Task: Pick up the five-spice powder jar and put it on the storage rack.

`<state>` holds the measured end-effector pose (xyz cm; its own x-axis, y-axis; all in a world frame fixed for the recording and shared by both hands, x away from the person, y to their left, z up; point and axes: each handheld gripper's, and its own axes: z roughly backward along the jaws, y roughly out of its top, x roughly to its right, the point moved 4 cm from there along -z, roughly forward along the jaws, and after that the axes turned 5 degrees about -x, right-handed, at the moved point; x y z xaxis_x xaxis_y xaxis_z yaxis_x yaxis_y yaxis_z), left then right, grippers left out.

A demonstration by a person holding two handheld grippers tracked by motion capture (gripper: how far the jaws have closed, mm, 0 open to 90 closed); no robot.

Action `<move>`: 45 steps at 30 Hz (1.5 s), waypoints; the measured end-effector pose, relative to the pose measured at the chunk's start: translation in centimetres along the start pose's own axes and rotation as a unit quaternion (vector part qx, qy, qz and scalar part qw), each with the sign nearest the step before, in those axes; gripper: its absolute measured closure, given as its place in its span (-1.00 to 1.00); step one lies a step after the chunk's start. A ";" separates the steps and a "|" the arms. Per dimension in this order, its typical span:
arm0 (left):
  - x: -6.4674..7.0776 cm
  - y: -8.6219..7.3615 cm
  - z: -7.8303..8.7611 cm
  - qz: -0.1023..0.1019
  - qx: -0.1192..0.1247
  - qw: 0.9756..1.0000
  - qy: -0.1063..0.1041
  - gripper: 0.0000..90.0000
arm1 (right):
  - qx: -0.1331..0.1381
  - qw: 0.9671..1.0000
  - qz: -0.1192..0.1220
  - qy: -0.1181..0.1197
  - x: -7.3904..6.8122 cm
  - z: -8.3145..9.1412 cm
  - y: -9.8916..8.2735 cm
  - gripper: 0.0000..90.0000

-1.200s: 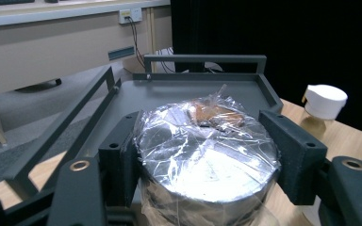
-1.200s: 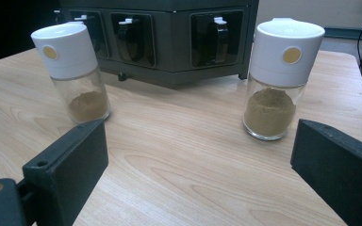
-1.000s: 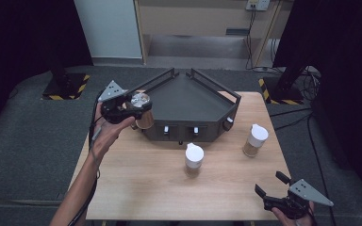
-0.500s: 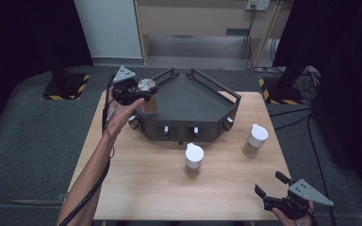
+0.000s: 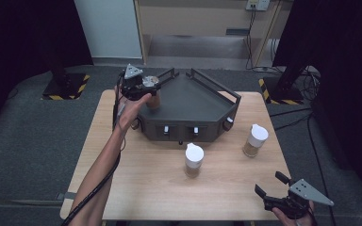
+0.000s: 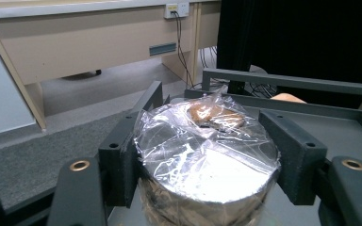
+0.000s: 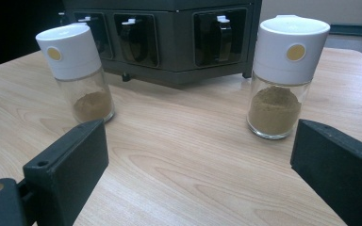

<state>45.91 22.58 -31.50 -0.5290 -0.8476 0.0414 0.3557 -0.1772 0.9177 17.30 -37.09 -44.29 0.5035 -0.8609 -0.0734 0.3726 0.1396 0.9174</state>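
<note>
Pale wood-grain laminate makes up the worktop (image 5: 136, 188), square-edged and smooth, filling the middle of the high view. On its far half sits the rack (image 5: 193, 101), a dark matte wedge-shaped tray with raised rails and small white-tipped catches along its front face. By my reading the step in hand is carrying a jar into the rack: the left gripper (image 5: 143, 87), at the upper left of the frame, has its fingers (image 6: 118, 165) closed on the jar (image 6: 207, 160), a round glass pot with crinkled cling film over its mouth, held over the rack's left corner. Next it seems to call for lowering the jar upright onto the rack floor before letting go. Two shakers, one mid-frame (image 5: 193, 160) and one to its right (image 5: 254, 140), are clear glass with white caps and tan powder. The right gripper (image 5: 275, 186), at the lower right, holds its fingers wide apart with nothing between.
</note>
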 end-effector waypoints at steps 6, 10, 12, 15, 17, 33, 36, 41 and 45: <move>0.0 -0.4 -0.7 0.004 -0.002 1.000 0.003 -0.25 | 0.000 1.000 -0.002 0.000 0.1 0.0 0.0 -0.90; 0.0 -0.7 -1.1 0.002 -0.005 1.000 0.007 -0.25 | 0.000 1.000 -0.002 0.000 0.1 0.0 0.0 -0.90; 0.1 -0.9 -1.3 0.000 -0.007 1.000 0.010 -0.25 | 0.001 1.000 -0.003 -0.001 0.1 0.0 0.0 -0.90; -0.1 -1.2 -1.5 0.006 -0.007 1.000 0.012 -0.25 | 0.001 1.000 -0.004 0.000 0.1 0.0 0.0 -0.90; -0.1 -1.3 -1.6 0.006 -0.009 1.000 0.013 -0.25 | 0.000 1.000 -0.004 0.000 0.1 0.0 0.0 -0.89; 0.0 -2.1 -1.9 0.011 0.002 1.000 0.014 -0.26 | 0.001 1.000 -0.003 0.000 0.1 0.0 0.0 -0.89; 0.4 -2.0 -1.9 0.008 0.008 1.000 0.024 -0.51 | 0.000 1.000 -0.004 0.000 0.1 0.0 0.0 -0.89; 0.5 -1.6 -1.3 0.024 0.033 0.999 0.019 -0.73 | 0.001 1.000 -0.004 -0.001 0.1 0.0 0.0 -0.89; 0.4 -0.7 -0.4 0.018 0.042 0.999 0.003 -0.77 | 0.000 1.000 -0.004 0.000 0.1 0.0 0.0 -0.89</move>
<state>45.73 22.15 -32.23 -0.5123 -0.8557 0.0729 0.3082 -0.1039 0.9456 17.33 -37.15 -44.31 0.5005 -0.8620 -0.0805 0.3768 0.1331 0.9167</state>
